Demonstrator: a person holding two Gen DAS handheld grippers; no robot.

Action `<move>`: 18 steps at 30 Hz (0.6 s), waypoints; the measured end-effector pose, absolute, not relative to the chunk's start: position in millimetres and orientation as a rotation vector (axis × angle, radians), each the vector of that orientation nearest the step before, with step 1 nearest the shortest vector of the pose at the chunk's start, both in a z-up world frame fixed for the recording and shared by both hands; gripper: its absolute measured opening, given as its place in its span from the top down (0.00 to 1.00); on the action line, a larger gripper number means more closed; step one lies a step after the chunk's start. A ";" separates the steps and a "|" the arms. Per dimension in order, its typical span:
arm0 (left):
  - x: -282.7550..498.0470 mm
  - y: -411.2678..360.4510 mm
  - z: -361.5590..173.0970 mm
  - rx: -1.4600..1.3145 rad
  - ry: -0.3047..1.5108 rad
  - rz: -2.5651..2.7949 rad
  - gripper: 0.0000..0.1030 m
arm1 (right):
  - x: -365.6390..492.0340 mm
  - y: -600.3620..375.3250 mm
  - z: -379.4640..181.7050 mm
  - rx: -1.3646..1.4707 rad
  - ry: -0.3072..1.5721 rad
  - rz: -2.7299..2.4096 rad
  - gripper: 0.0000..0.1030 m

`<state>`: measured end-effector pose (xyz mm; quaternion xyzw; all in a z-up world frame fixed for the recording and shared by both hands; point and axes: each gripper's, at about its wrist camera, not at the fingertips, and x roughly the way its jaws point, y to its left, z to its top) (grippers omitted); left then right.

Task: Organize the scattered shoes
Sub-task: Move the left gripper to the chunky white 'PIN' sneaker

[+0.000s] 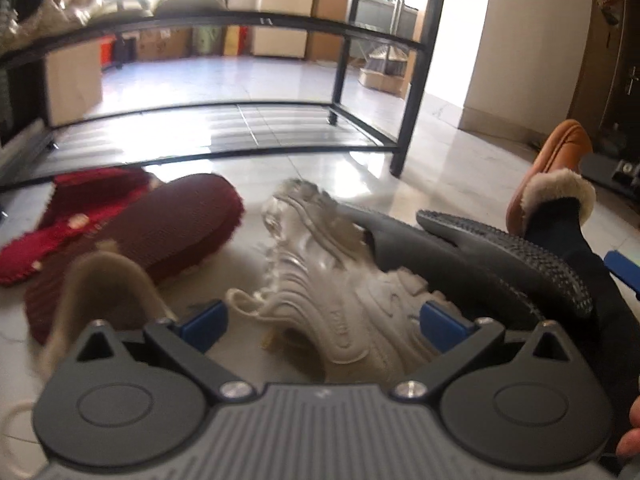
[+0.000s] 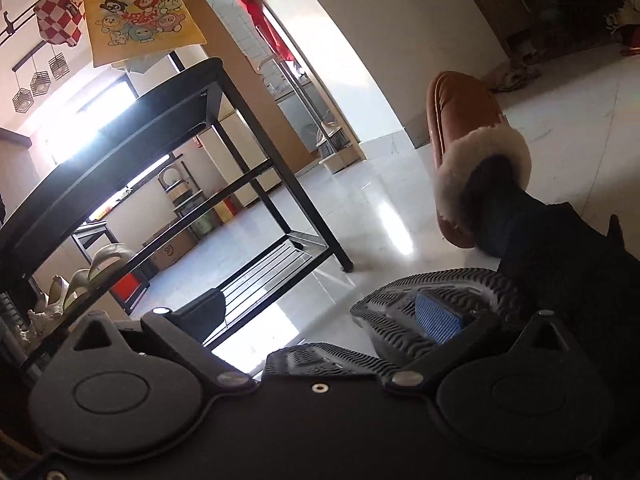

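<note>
- Progress: early to mid, by my read. Some pale shoes (image 2: 106, 258) already sit on the middle shelf of the black shoe rack (image 1: 414, 80); the bottom shelf (image 1: 224, 128) looks bare.
- Left on the floor: a red knit slipper (image 1: 160, 224) with its mate (image 1: 76, 208) touching it, a white sneaker (image 1: 340, 300) on its side, a beige shoe (image 1: 100, 292) near the left claw, and a dark rubber slipper (image 1: 516, 264) lying partly over the sneaker.
- Left claw (image 1: 324, 320): spread wide, empty, with the white sneaker lying between its blue pads. Likely the next pick, not gripped yet.
- Right claw (image 2: 316, 320): the blue pad (image 2: 438, 320) presses on the ribbed sole of the dark rubber slipper (image 2: 432, 300); the other finger is dark against the light. Looks to be pinching the slipper, sole up, clear of the floor.
- A person's foot in a tan fur-lined slipper (image 2: 464, 140) stands on the floor right of the pile; worn, so not part of the job.
- Surface: glossy pale floor tiles (image 1: 448, 168), strong glare, so probably slick for dragging shoes.
- Room: entry area, rack against backlit space, cardboard boxes (image 1: 72, 80) behind it, a yellow cartoon tote bag (image 2: 140, 12) and a checked cap (image 2: 60, 8) hanging on wall hooks above.
</note>
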<state>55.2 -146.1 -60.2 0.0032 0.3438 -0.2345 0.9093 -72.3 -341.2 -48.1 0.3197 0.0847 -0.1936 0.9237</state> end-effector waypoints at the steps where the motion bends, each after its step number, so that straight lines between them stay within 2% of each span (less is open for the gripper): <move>1: 55.3 -147.6 -61.9 0.004 0.710 -0.485 0.00 | -72.2 -341.3 -48.4 0.656 0.176 -0.398 0.00; 10: 53.2 -153.8 -69.4 -0.026 0.725 -0.530 0.00 | -69.5 -341.5 -47.9 0.662 0.184 -0.401 0.00; 18: 61.1 -143.9 -77.8 -0.167 0.793 -0.536 0.00 | -69.4 -344.5 -49.3 0.682 0.188 -0.417 0.00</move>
